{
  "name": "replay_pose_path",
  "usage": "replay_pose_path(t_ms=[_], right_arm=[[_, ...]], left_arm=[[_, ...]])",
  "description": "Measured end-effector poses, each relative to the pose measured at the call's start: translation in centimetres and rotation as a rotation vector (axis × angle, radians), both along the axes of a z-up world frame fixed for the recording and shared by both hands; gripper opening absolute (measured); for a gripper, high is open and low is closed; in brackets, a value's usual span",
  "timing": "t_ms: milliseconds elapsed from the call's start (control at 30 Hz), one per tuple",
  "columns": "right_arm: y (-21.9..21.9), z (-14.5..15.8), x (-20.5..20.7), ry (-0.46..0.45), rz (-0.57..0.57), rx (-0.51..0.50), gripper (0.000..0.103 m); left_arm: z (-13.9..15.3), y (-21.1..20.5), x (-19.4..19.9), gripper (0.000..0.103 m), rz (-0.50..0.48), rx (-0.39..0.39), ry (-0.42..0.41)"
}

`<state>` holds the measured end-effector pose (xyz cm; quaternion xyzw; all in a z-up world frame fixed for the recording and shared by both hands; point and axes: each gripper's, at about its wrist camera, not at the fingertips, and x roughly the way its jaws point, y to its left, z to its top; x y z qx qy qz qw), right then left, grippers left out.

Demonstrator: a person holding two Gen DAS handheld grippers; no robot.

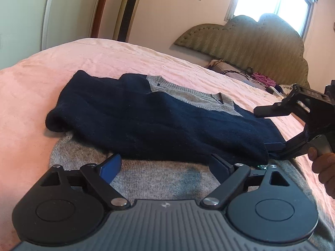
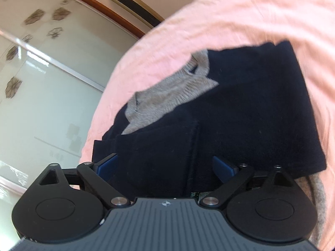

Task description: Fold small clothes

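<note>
The grey-bodied knit sweater with navy sleeves point(image 1: 146, 113) lies on the pink bedsheet point(image 1: 31, 96), both sleeves folded across its chest. My left gripper point(image 1: 165, 167) hangs wide open and empty over the grey hem. My right gripper point(image 2: 167, 165) stands wide, straddling a navy sleeve without pinching. Closing it there risks dragging that fold loose.

A small knitted sweater point(image 1: 146, 115), grey body with navy-blue sleeves, lies flat on the pink bedsheet point(image 1: 62, 62) near the bed's edge, both sleeves folded across its chest.
</note>
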<state>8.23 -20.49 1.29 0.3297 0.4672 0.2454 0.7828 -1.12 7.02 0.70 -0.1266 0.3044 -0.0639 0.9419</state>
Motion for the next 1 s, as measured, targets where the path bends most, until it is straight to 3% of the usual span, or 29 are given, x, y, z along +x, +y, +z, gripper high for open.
replay_pose_path(t_ms=[67,100,133,200,333,500,600,700,800,900,967,1000], right_arm=[[0.6,-0.1,0.1,-0.011,0.024,-0.014,0.087],[1.0,0.0,0.2,-0.022,0.032,-0.035,0.078],[1.4,0.1,0.2,-0.031,0.046,-0.062,0.056],[2.4,0.3,0.6,-0.028,0.082,-0.135,0.023],[3.1,1.1,0.5,-0.092,0.125,-0.18,0.014],[0.4,5.3,0.9,-0.228,0.091,-0.086,0.012],[-3.0,6.5,1.3,-0.258,0.022,-0.081,0.012],[-6.1,4.3,2.5,-0.174,-0.042,-0.112,0.012],[-6.7,0.6,3.1,-0.075,-0.056,-0.213,0.012],[-6.3,-0.8,2.6,-0.078,-0.066,-0.186,0.013],[-6.6,-0.7,2.4,-0.081,-0.097,-0.165,0.017],[-6.7,-0.5,2.3,-0.082,-0.103,-0.159,0.025]], left_arm=[[0.0,0.0,0.1,0.093,-0.002,-0.004,0.0],[-0.1,0.0,0.1,0.094,-0.004,-0.003,0.0],[-0.1,0.0,0.2,0.094,-0.006,-0.002,0.001],[-0.1,0.0,0.2,0.095,-0.008,-0.003,0.001],[-0.2,-0.1,0.2,0.096,-0.009,-0.004,0.0],[-0.2,-0.1,0.1,0.097,-0.009,-0.009,-0.002],[-0.2,-0.1,0.0,0.097,-0.009,-0.015,-0.004],[-0.2,-0.1,0.0,0.097,-0.01,-0.016,-0.004],[-0.2,-0.1,-0.1,0.098,-0.012,-0.014,-0.003],[-0.1,-0.2,-0.2,0.098,-0.012,-0.006,-0.001],[0.8,-0.3,-0.4,0.098,-0.014,0.016,-0.005],[1.5,-0.2,-0.6,0.098,-0.015,0.015,-0.023]])
